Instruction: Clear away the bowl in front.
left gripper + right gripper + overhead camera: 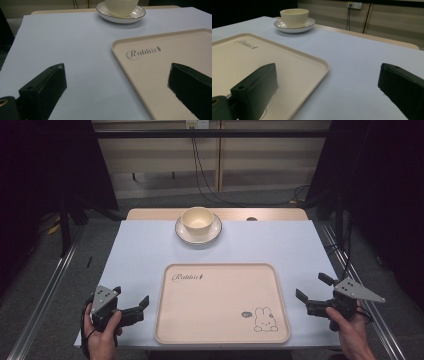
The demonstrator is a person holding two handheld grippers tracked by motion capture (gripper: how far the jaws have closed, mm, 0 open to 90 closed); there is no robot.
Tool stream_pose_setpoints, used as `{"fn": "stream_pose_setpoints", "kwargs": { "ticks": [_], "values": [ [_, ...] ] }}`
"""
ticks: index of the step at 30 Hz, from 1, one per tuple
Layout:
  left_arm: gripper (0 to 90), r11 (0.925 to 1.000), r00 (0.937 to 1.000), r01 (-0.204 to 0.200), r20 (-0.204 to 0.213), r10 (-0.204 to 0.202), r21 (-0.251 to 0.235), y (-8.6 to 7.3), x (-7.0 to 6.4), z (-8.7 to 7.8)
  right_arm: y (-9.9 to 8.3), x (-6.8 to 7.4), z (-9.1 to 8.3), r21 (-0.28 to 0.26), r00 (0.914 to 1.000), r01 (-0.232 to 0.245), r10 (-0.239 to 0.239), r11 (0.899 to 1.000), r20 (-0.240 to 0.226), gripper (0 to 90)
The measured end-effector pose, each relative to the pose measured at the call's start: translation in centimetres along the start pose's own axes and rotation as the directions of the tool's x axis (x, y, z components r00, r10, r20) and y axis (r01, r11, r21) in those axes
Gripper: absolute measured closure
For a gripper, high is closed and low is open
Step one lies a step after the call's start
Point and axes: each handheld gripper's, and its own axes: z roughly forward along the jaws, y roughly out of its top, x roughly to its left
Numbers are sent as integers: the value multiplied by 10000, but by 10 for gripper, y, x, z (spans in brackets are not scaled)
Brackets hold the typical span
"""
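Premises present as a recording lab or test bay, not a home. A table under a pale sheet stands between metal floor rails, flanked by black curtains. Cables run from a wall socket across grey carpet. Plain panelled wall behind.

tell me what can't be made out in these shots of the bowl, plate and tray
- Inside of the bowl: its bottom is hidden by its own wall in the right gripper view, and its top is cut off by the upper edge in the left gripper view.
- Plate centre: covered by the bowl.
- Tray rabbit drawing: the small mark beside it is too small to read in the high view.
- Left gripper and right gripper: both open, holding nothing.
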Motion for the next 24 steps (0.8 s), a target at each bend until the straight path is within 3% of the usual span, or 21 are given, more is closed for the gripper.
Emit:
{"fn": "stream_pose_setpoints", "kwargs": {
  "ticks": [8, 24],
  "values": [
    [18, 10000, 10000, -4, 79, 4, 48, 0, -1, -1, -2, 1, 2, 251, 9996, 50, -42, 9997, -296, 21],
    [21, 10000, 9997, -45, 249, 47, -84, 3, -5, 3, -1, 0, 2, 210, 9994, 47, -39, 9998, -348, 24]
  ]
}}
